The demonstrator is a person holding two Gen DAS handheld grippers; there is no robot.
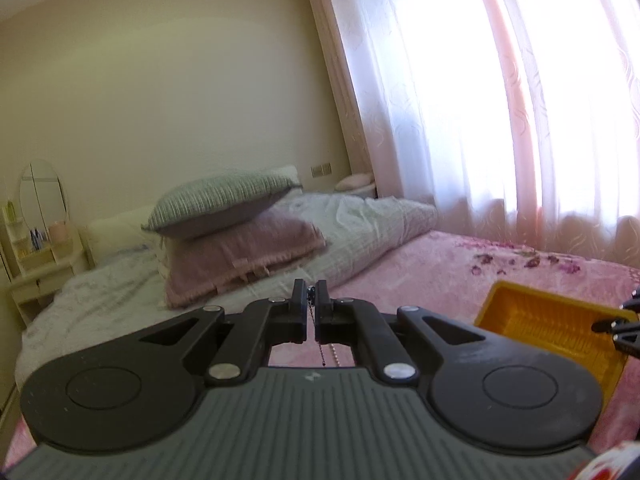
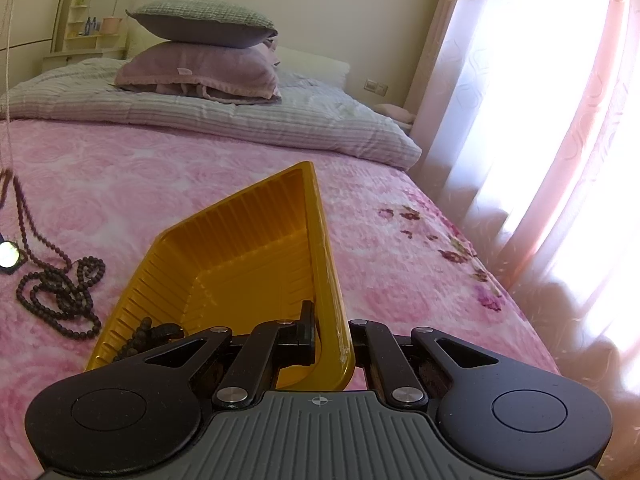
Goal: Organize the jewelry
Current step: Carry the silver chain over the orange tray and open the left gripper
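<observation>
1. Hanging between the closed jaws of the left gripper (image 1: pixel 311 300), a thin chain (image 1: pixel 310 312) is pinched, its beaded tail trailing below.
2. The near rim of the yellow tray (image 2: pixel 256 248) is clamped by the right gripper (image 2: pixel 332 340), and the tray is tilted on the pink blanket (image 2: pixel 180 168).
3. Dark beads (image 2: pixel 140 332) are seen inside the tray's near left corner.
4. A dark bead necklace (image 2: pixel 60 288) is heaped on the blanket left of the tray, beside a small shiny pendant (image 2: pixel 8 258).

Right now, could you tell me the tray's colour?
The tray is yellow-orange, clearest in the right wrist view.
</observation>
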